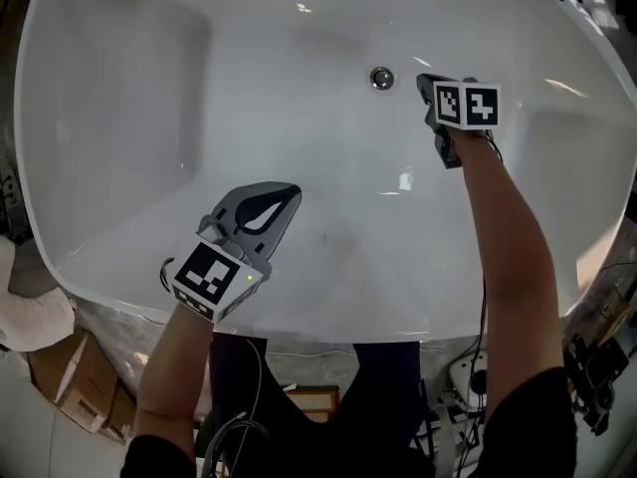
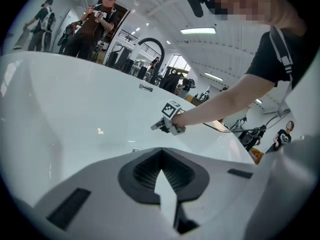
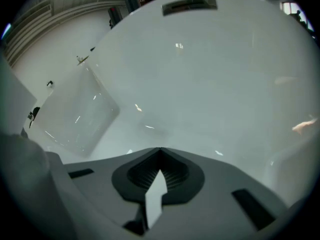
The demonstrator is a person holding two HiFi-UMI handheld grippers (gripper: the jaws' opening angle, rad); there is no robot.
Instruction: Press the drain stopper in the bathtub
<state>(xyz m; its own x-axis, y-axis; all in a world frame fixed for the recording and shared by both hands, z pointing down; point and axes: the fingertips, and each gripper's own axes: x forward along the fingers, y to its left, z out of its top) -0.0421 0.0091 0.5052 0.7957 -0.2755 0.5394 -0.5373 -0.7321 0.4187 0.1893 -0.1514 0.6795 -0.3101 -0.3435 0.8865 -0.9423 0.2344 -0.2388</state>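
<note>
Press hasn't happened yet, by the look of it. The drain stopper [image 1: 382, 78] sits mid-floor in the bathtub [image 1: 119, 118], and the right gripper [image 1: 425, 82] hovers just beside it, fingers pinched together on nothing. The left gripper [image 1: 287, 193] hangs near the front rim, fingers also closed and empty. Tub's glossy white and bare. Busy workshop around it, with people [image 2: 97, 21] standing about and strip lights [image 2: 197, 31] overhead.

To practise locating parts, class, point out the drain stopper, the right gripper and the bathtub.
drain stopper [image 1: 382, 78], head view, centre of its round cap.
right gripper [image 1: 425, 82], head view, tips of its closed jaws.
bathtub [image 1: 129, 108], head view, bare inner wall at left.
</note>
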